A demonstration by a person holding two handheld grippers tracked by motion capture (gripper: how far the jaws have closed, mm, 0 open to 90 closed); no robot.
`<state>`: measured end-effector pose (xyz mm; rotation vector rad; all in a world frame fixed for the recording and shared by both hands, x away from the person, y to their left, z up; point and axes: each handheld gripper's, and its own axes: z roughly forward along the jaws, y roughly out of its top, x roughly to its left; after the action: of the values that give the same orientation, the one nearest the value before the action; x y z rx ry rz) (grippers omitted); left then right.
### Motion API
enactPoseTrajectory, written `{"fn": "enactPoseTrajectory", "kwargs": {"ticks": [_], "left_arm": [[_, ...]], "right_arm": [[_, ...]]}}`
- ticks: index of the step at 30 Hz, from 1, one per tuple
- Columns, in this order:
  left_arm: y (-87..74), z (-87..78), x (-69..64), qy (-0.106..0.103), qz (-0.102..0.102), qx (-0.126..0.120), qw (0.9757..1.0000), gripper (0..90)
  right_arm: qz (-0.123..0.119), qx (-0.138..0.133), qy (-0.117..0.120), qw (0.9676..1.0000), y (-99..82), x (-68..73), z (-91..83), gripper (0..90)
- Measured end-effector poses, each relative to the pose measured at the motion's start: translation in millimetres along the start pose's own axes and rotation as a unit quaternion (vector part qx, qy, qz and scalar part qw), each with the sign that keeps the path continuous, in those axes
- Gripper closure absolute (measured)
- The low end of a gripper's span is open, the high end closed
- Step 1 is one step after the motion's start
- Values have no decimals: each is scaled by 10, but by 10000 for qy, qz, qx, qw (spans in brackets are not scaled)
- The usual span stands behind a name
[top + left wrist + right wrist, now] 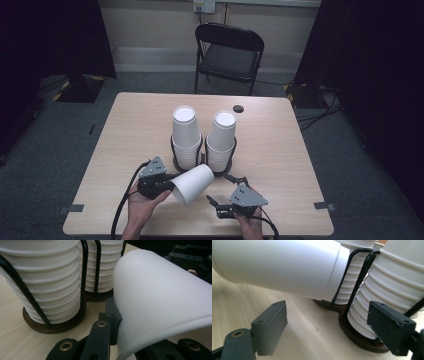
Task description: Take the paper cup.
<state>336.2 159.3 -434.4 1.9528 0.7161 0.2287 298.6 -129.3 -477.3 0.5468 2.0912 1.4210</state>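
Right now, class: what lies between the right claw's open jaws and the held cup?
Bare table, seen in the right gripper view; the cup hangs above it, apart from the right claw.

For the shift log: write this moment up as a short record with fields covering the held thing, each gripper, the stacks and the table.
held thing: single white paper cup, lying sideways above the table
left gripper: shut on the cup's rim, one jaw inside and one outside
right gripper: open, nothing between the jaws, pointed toward the stacks
stacks: left cup stack and right cup stack, upside down, each in a black wire holder on a dark round base
table: light wood table, small dark disc near the far edge
background: black folding chair
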Motion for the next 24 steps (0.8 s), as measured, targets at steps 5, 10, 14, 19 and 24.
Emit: {"fn": "enactPoseTrajectory", "kwargs": {"ticks": [5,10,14,19,24], "left_arm": [[75,39,-12,-24,31,310,9995,860],[105,90,-31,-70,76,536,9985,860],[126,111,-41,-108,86,664,9977,860],[139,139,-47,-192,45,776,9968,859],[163,155,-69,-207,114,907,9956,859]], "right_arm": [[-286,291,60,9991,-11,33,35,159],[-608,431,-207,9970,-11,79,47,159],[-821,468,-349,9949,-8,109,51,160],[-1157,700,-461,9897,9,164,82,160],[-1166,774,-219,9899,22,190,100,147]]}}
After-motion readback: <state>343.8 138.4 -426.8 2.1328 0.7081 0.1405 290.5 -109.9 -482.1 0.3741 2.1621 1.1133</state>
